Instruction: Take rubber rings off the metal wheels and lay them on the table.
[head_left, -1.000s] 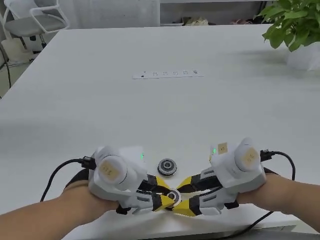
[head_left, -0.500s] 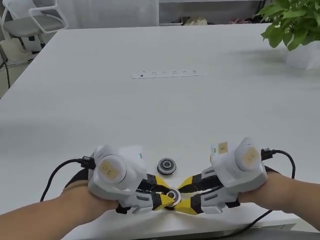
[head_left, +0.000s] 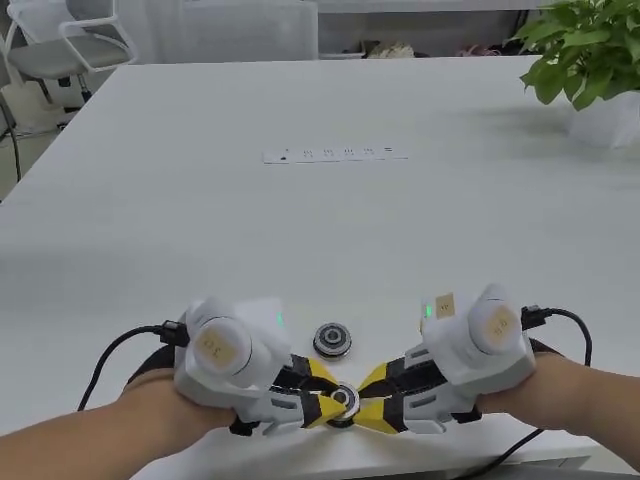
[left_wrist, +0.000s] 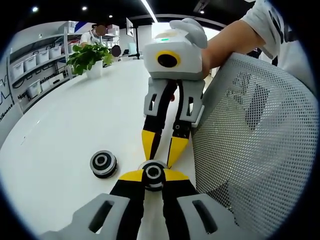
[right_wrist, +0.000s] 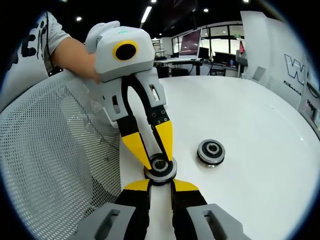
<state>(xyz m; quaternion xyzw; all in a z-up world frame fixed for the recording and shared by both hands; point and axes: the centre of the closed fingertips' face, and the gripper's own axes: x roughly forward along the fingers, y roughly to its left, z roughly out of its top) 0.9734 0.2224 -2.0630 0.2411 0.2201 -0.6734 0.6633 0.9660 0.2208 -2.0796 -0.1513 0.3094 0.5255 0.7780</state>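
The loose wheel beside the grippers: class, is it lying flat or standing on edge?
Lying flat. The loose wheel rests on the table with its round face and centre hole upward, clear of the jaws.

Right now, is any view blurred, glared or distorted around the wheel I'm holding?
Head view: even light, sharp, faint shadows; held wheel small near the bottom edge. Left gripper view: fisheye bends the table and mesh chair back; held wheel crisp. Right gripper view: same bending, bright ceiling lamps, no glare on the loose wheel.
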